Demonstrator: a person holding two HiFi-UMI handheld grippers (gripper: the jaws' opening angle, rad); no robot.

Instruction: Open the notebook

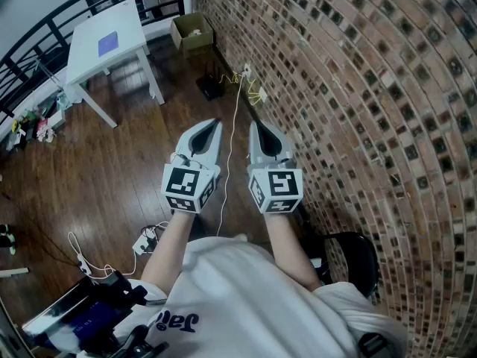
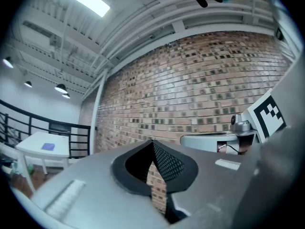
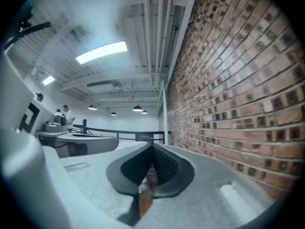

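Both grippers were held out level in front of the person, side by side and just apart, pointing along the brick wall [image 1: 358,88]. Left gripper [image 1: 216,123]: jaws closed tip to tip, nothing between them, only brick seen through the gap behind the tips in the left gripper view. Right gripper [image 1: 253,124]: jaws also pressed together, empty, only floor behind the gap in the right gripper view. The marker cubes sat at the wrists, with bare forearms and a white shirt [image 1: 246,297] below.

The notebook [image 1: 109,43], a small purple one, lay flat on the white table [image 1: 127,17] at the far upper left of the head view, well apart from both grippers. Nothing touched it. Whether it was open or closed was too small to tell.

A cardboard box [image 1: 192,32] stood on the wood floor [image 1: 112,170] against the wall, beside the table. A white cable [image 1: 231,148] ran from the wall across the floor and passed under the grippers. A black railing [image 1: 45,36] ran behind the table. A black chair [image 1: 358,259] stood by the wall at the person's right.
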